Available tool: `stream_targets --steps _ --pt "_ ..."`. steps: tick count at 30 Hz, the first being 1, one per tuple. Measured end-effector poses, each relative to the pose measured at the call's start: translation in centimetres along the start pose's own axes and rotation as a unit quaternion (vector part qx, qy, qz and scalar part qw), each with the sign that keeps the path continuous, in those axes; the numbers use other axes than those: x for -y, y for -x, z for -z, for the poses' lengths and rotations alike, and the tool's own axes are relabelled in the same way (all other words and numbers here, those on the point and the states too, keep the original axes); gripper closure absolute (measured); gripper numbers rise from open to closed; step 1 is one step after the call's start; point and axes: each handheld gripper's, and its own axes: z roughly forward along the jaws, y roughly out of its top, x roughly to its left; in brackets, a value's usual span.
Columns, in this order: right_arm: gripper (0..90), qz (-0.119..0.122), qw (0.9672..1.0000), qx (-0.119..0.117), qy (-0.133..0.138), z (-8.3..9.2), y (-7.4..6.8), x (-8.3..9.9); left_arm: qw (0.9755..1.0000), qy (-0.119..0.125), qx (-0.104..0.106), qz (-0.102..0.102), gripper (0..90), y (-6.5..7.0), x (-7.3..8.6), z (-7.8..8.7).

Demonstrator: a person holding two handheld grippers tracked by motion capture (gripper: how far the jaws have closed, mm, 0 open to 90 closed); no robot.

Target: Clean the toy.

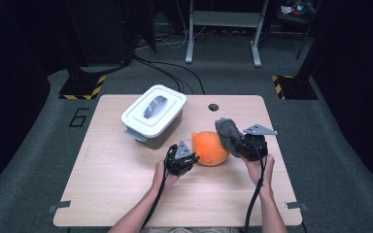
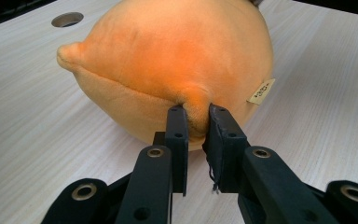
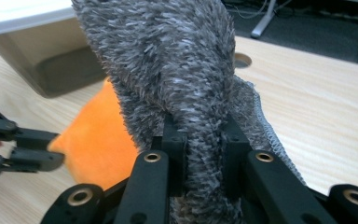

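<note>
Standing upright, grey fuzzy cloth (image 3: 177, 70) points upward.

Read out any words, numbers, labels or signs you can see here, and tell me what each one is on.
"6": a large dark numeral on the grey floor, left of the table.
Small tag sewn on the orange plush toy: dark print, too small and blurred to read.
Yellow and black hazard stripes on the stand bases on the floor: a warning marking, no words.
White lid of the storage box: no readable text.
</note>
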Motion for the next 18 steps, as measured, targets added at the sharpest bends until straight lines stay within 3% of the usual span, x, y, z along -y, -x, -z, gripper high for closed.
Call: stream_targets --steps 2,6,8,11,13,18 --pt "76.4 0.009 0.9999 -0.006 -0.005 -0.4 -0.3 -0.3 1.0 0.001 0.002 0.003 78.7 0.0 0.0 0.0" --pt "76.4 0.023 0.9985 -0.013 -0.048 -2.7 -0.7 -0.2 1.0 0.005 -0.005 -0.004 75.1 0.1 0.1 0.0" --pt "76.4 0.024 0.9979 -0.009 -0.059 -3.7 -0.7 0.1 0.9996 -0.002 -0.009 -0.029 64.5 0.2 0.2 -0.2" --pt "76.5 0.023 0.9979 -0.007 -0.06 -4.0 -0.6 0.1 0.9973 -0.011 -0.038 -0.063 52.0 0.7 0.6 -0.6" --pt "76.5 0.016 0.998 -0.007 -0.061 -4.0 -0.6 0.2 0.9958 -0.012 -0.054 -0.073 43.8 1.0 0.8 -0.9" --pt "76.5 0.012 0.998 -0.009 -0.062 -4.1 -0.3 0.3 0.9949 0.009 -0.066 -0.076 46.9 1.3 0.9 -1.6"
